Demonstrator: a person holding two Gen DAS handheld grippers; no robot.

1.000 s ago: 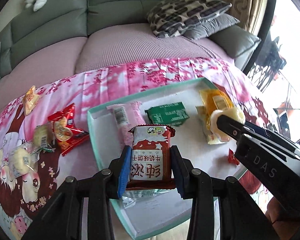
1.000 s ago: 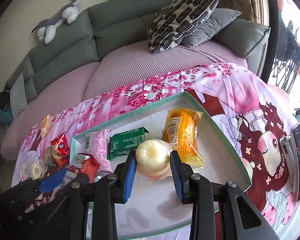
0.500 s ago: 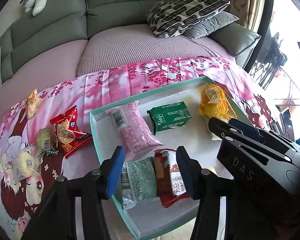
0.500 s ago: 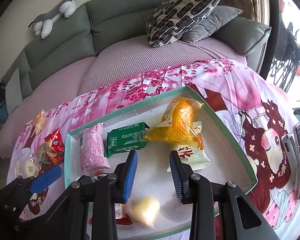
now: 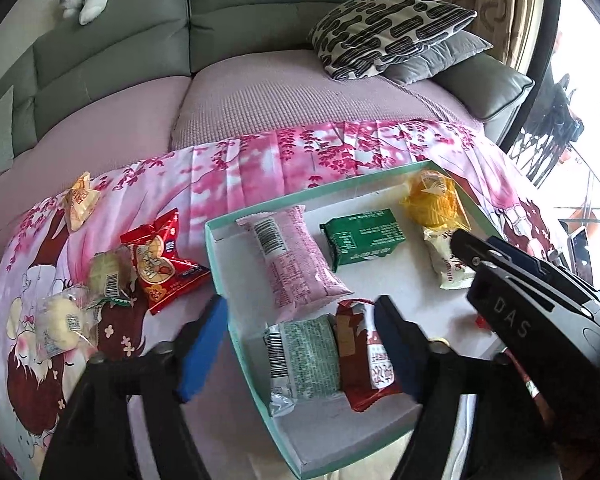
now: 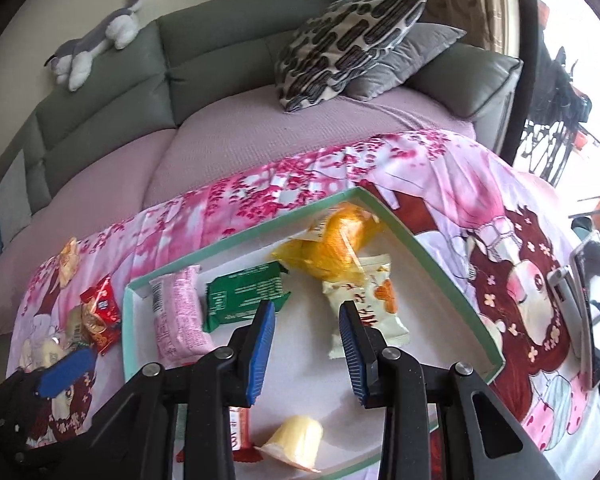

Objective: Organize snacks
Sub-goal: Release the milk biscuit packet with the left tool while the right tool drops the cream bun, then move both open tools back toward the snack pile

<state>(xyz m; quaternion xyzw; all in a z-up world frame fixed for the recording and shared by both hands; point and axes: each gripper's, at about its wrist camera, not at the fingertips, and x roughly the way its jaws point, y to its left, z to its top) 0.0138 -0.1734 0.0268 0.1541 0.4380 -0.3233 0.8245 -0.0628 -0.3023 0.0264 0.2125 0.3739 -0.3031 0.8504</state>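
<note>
Both claws spread, empty. Left claw point(image 5: 300, 336) hovers over tray point(image 5: 216, 240) near-left corner; right claw point(image 6: 306, 344) above tray middle.

In tray: pink packet point(image 5: 296, 260), green box point(image 5: 362, 236), orange bag point(image 6: 336, 244), cream packet point(image 6: 364, 308), red packet point(image 5: 364, 352), green-speckled packet point(image 5: 308, 352), yellow cake point(image 6: 296, 440).

Step judged: between placements. Loose snacks left of tray on pink cloth point(image 5: 240, 176): red pouch point(image 5: 160, 256), wrapped cakes point(image 5: 68, 320), yellow pouch point(image 5: 80, 200).

Next: left claw swings left, lowers over red pouch, closes.
</note>
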